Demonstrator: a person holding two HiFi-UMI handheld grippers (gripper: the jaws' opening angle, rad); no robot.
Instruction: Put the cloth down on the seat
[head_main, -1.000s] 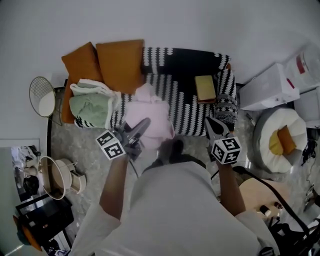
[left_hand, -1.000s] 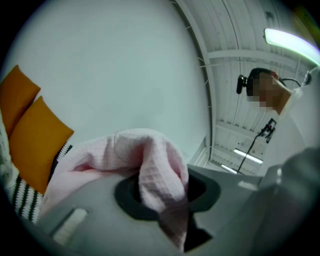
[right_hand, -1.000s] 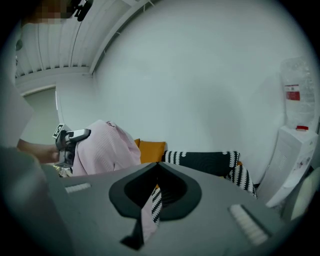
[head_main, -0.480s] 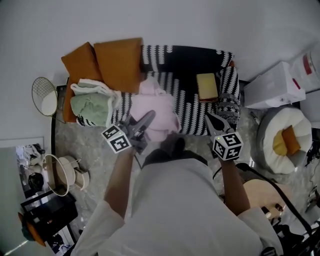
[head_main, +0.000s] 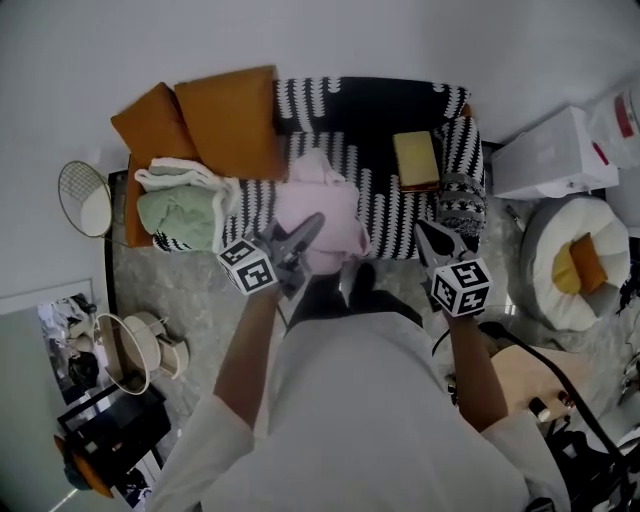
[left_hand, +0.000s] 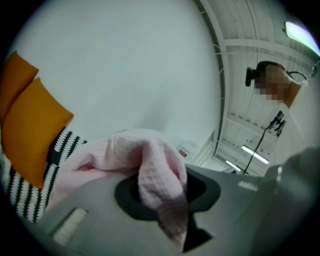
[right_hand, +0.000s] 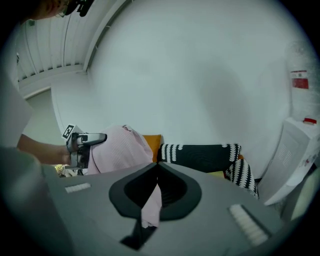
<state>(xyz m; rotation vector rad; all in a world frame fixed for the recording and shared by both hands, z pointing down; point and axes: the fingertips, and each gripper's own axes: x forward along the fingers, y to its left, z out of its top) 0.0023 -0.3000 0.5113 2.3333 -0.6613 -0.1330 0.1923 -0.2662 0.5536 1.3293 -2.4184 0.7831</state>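
Pink waffle cloth (head_main: 325, 200), bunched low over the striped sofa seat (head_main: 385, 205), one fold pinched in the left gripper's (head_main: 310, 225) jaws, a thin corner in the right gripper's (head_main: 424, 234); lowering step apparently in hand, next likely needing both jaws spread once it rests.

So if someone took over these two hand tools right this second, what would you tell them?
Left gripper: jaws clamped on the pink cloth, which is bunched over the front of the striped sofa seat.
Right gripper: jaws closed on a thin pink strip; whether it joins the bundle cannot be seen.
Done: the cloth is above the seat.
Left to do: probably lower it onto the bare stripes beside the green towel, open both grippers and draw back.
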